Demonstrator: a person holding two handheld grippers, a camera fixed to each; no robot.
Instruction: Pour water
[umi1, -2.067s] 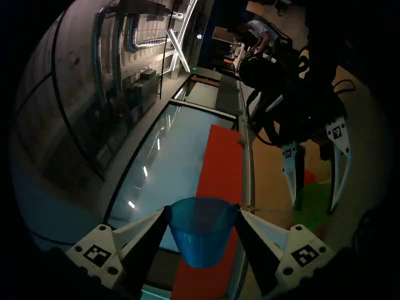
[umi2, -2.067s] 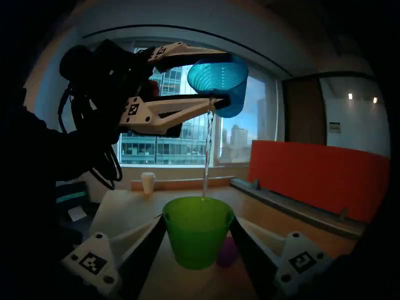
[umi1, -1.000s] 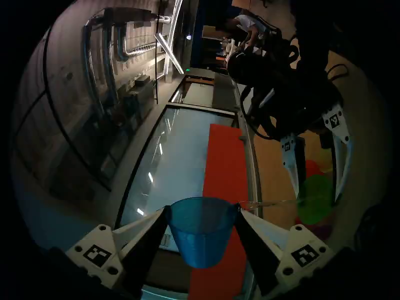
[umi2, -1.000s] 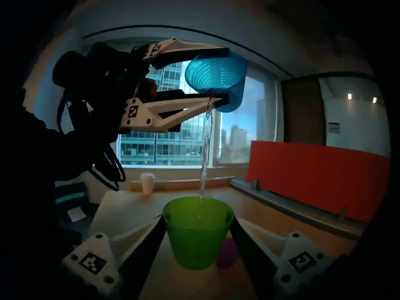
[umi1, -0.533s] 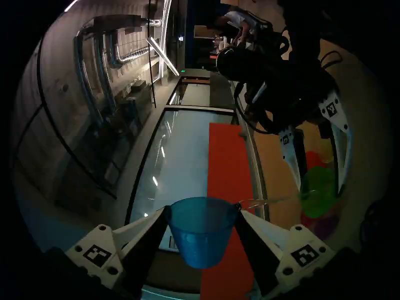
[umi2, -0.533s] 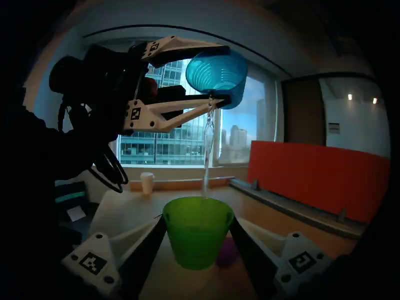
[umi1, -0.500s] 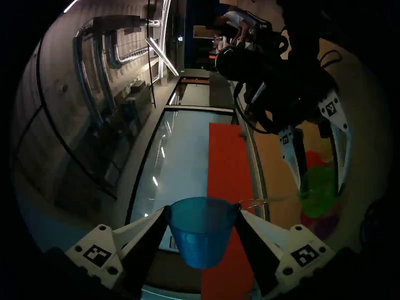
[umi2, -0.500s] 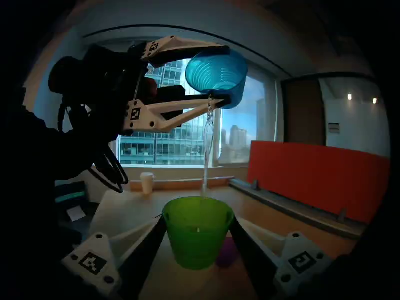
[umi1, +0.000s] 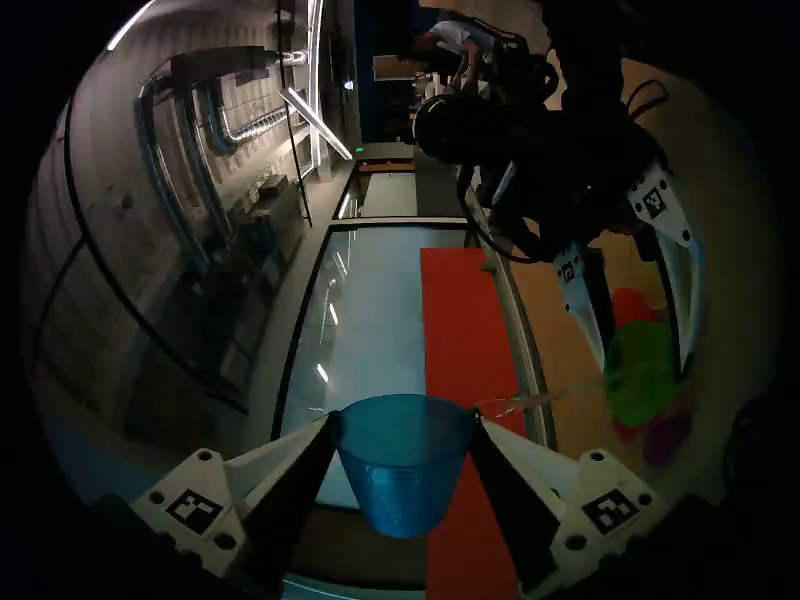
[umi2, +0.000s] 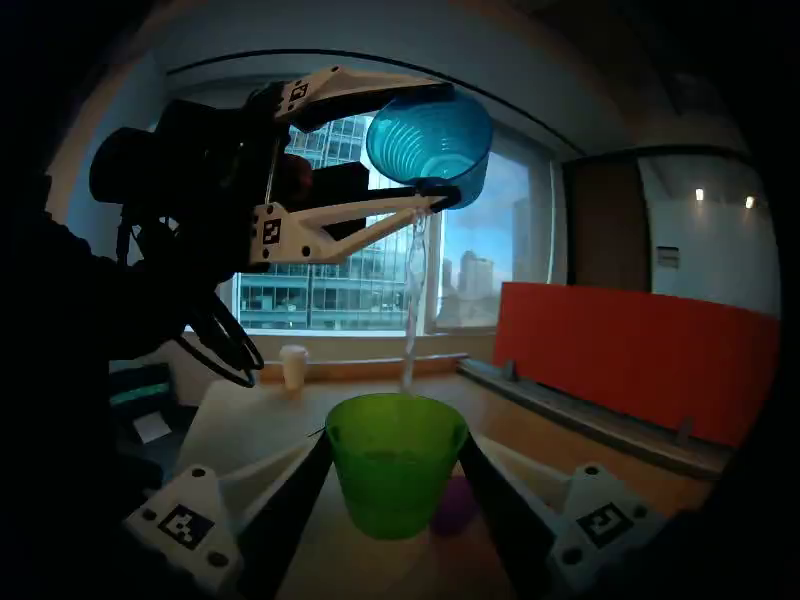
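Note:
My left gripper (umi1: 404, 455) is shut on a translucent blue cup (umi1: 403, 462), tipped on its side. In the right gripper view that blue cup (umi2: 430, 147) hangs high above, held by the left gripper (umi2: 425, 150), and a thin stream of water (umi2: 410, 305) falls from its rim. My right gripper (umi2: 397, 470) is shut on an upright green cup (umi2: 396, 465) directly under the stream. In the left gripper view the green cup (umi1: 640, 372) sits between the right gripper's fingers (umi1: 585, 300) at the right, with the stream (umi1: 545, 398) reaching it.
A wooden table (umi2: 270, 410) lies under the green cup, with a small white paper cup (umi2: 293, 365) near the window sill. A red partition (umi2: 640, 350) runs along the right. A purple object (umi2: 455, 505) sits just behind the green cup. Dark cables (umi2: 215, 340) hang from the left gripper.
The left gripper has tipped the blue cup a little further and shifted slightly; the water keeps streaming into the green cup. The right gripper holds the green cup still.

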